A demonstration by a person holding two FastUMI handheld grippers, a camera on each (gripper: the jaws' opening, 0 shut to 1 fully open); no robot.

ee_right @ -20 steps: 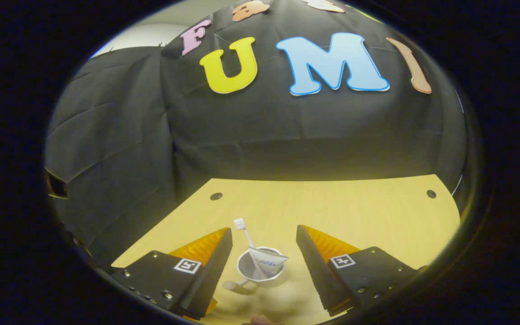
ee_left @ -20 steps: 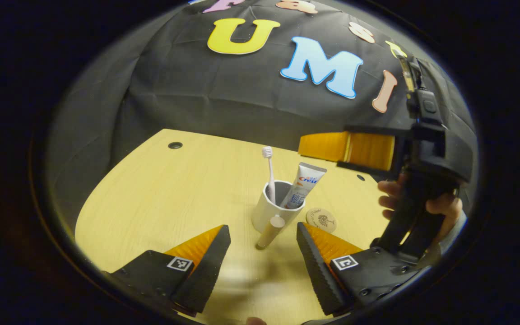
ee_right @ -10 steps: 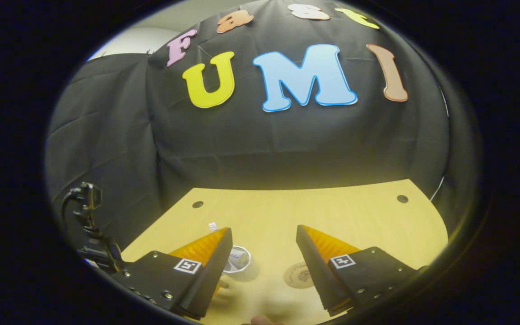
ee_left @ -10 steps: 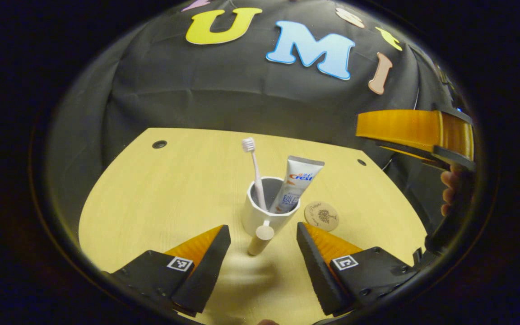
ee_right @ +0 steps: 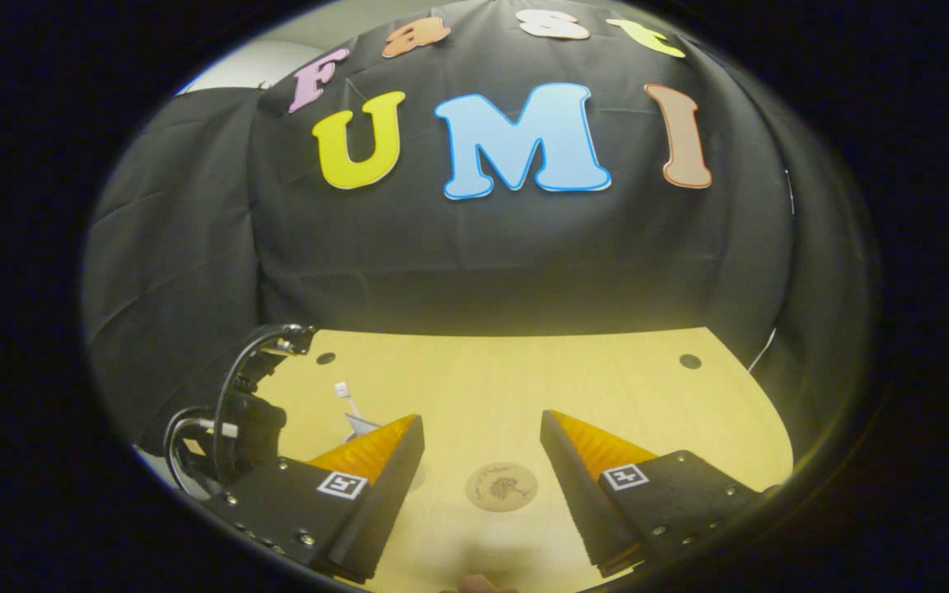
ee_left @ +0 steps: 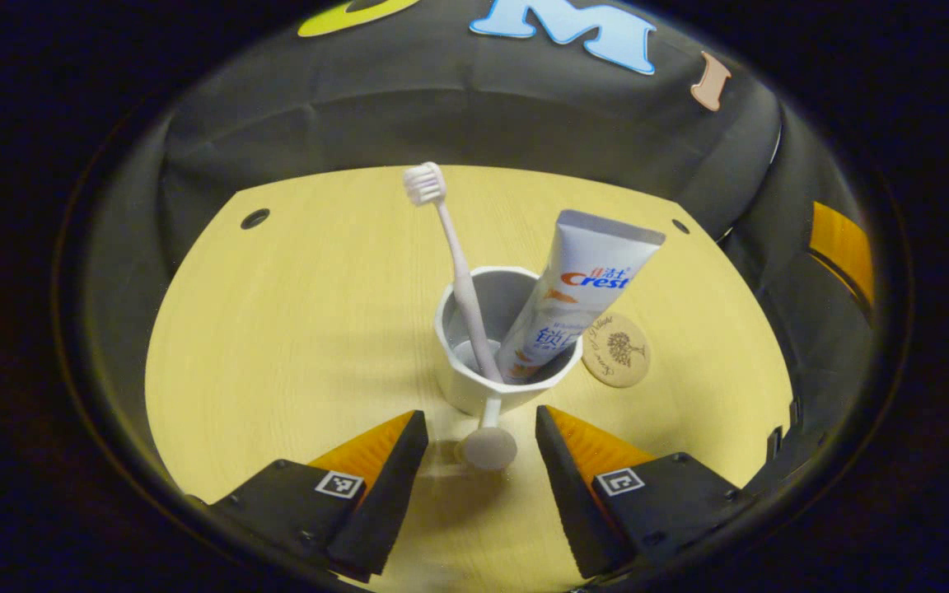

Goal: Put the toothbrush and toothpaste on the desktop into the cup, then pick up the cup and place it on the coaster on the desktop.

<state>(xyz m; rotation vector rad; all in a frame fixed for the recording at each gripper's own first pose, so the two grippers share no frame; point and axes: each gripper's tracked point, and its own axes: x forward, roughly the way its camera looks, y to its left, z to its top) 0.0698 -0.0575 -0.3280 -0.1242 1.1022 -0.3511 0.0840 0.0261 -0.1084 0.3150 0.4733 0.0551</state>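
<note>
In the left gripper view a white cup point(ee_left: 474, 387) stands on the wooden desktop point(ee_left: 301, 313) with a pale toothbrush point(ee_left: 450, 247) and a white toothpaste tube point(ee_left: 582, 288) leaning in it. Its handle point(ee_left: 487, 441) points toward me, between the fingers of my left gripper point(ee_left: 481, 461), which is open. A round wooden coaster point(ee_left: 616, 360) lies just right of the cup. In the right gripper view my right gripper point(ee_right: 481, 461) is open above the coaster point(ee_right: 502, 487). The toothbrush head point(ee_right: 344, 392) and tube top point(ee_right: 362, 425) peek out behind its left finger.
Small dark holes sit near the desktop's far corners point(ee_left: 254, 218) point(ee_left: 680, 226). The right gripper's body shows at the right edge point(ee_left: 841, 247) of the left gripper view. The left gripper with its cables point(ee_right: 236, 412) stands at the desk's left edge in the right gripper view.
My left gripper moved in on the cup until the handle came between its fingers. My right gripper drew back to the right, off the cup, and now looks over the coaster.
</note>
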